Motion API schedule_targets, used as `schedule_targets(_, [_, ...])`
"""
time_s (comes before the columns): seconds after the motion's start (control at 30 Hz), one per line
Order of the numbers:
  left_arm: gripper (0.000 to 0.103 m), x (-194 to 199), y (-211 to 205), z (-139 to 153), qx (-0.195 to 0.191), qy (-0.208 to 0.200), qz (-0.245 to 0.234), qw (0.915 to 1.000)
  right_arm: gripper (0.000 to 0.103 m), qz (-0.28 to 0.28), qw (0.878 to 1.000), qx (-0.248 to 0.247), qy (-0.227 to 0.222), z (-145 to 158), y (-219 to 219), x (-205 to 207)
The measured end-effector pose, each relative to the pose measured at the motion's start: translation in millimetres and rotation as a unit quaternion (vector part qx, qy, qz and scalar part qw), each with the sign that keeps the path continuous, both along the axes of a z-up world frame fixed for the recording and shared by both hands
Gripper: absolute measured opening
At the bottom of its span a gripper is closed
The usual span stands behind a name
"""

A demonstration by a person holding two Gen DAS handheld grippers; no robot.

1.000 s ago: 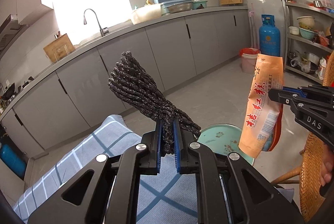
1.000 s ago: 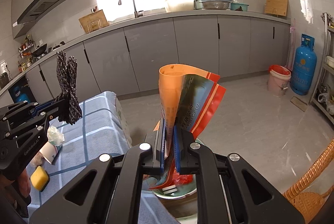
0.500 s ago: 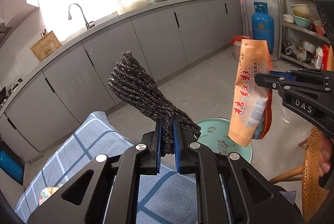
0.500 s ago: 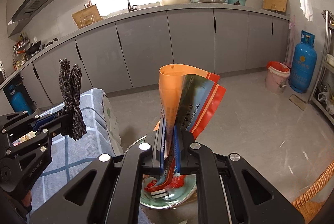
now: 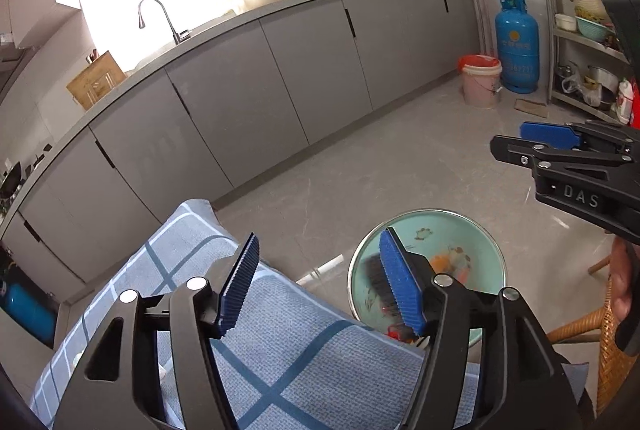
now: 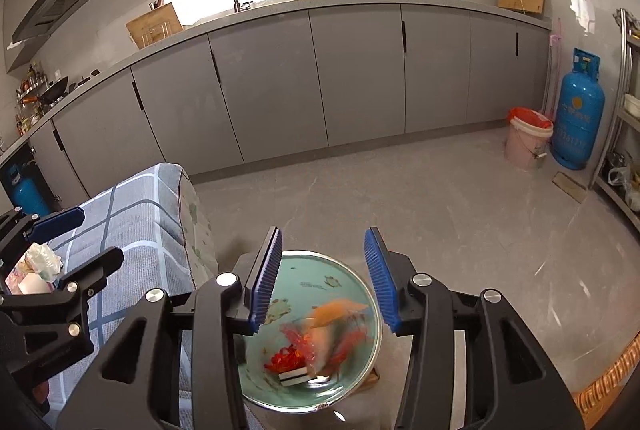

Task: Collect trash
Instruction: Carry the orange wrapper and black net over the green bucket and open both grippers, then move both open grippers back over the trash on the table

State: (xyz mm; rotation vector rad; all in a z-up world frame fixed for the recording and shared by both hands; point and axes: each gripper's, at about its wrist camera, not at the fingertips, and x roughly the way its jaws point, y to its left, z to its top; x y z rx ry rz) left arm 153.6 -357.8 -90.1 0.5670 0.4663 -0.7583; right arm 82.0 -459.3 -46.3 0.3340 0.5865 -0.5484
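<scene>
The orange wrapper (image 6: pixel 338 314) lies blurred inside the pale green basin (image 6: pixel 352 280), at about 6 o'clock in the right wrist view, over red scraps (image 6: pixel 286 358) and a small black-and-white block (image 6: pixel 294 376) on the basin's bottom. In the left wrist view a dark, blurred bundle (image 5: pixel 374 278) shows inside the same basin (image 5: pixel 486 236), at about 5 o'clock, partly hidden behind one blue pad.

The right claw (image 6: pixel 322 274) hangs directly over the basin; its jaws are opening and nothing sits between the pads. The left claw (image 5: pixel 318 284) is likewise opening, with nothing between its pads, one finger above the basin's near rim and the other above the blue checked cloth (image 5: pixel 280 350) covering the tabletop.

The basin stands on the floor just beside the cloth's edge. On the cloth, at 9 o'clock in the right wrist view, lies crumpled tissue (image 6: pixel 40 260). A wicker chair (image 5: pixel 612 362) sits at 4 o'clock in the left wrist view, with part of a hand (image 5: pixel 622 284) above it.

Beyond, grey cabinets (image 6: pixel 360 77) run along the wall, and a pink bucket (image 6: pixel 528 141) stands beside a blue gas cylinder (image 6: pixel 578 113) at 3 o'clock.
</scene>
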Motion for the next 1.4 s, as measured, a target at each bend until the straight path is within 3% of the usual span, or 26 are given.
schedule_targets(0.07, [0.072,0.3,5.3,0.5,-0.003,0.000,0.006,1.0000,0.047,-0.005,1.000,0.007,-0.003,-0.9,1.6,-5.1])
schedule_targets(0.2, [0.076,2.3,21.6,2.9,-0.006,0.006,0.021,0.9997,0.054,-0.014,1.000,0.022,-0.009,-1.1,6.2,-16.3])
schedule_targets(0.27, [0.085,0.8,30.7,3.7,-0.007,0.003,0.031,0.9995,0.056,-0.017,0.999,0.028,-0.012,-1.4,12.0,-20.8])
schedule_targets(0.53, [0.086,2.5,85.4,12.0,-0.011,0.006,0.077,0.9970,0.062,-0.009,0.998,0.056,-0.015,-6.0,44.0,-30.7])
schedule_targets(0.83, [0.086,9.1,167.3,13.5,-0.014,0.003,0.148,0.9889,0.065,0.048,0.997,0.064,-0.012,-0.9,102.9,-6.3])
schedule_targets(1.13, [0.091,17.6,273.7,2.5,0.004,-0.007,0.241,0.9704,0.069,0.142,0.988,0.057,0.004,2.7,186.1,40.2])
schedule_targets(1.4, [0.091,34.7,347.8,-28.2,0.010,0.030,0.324,0.9457,0.075,0.220,0.974,0.039,0.029,0.0,265.9,71.8])
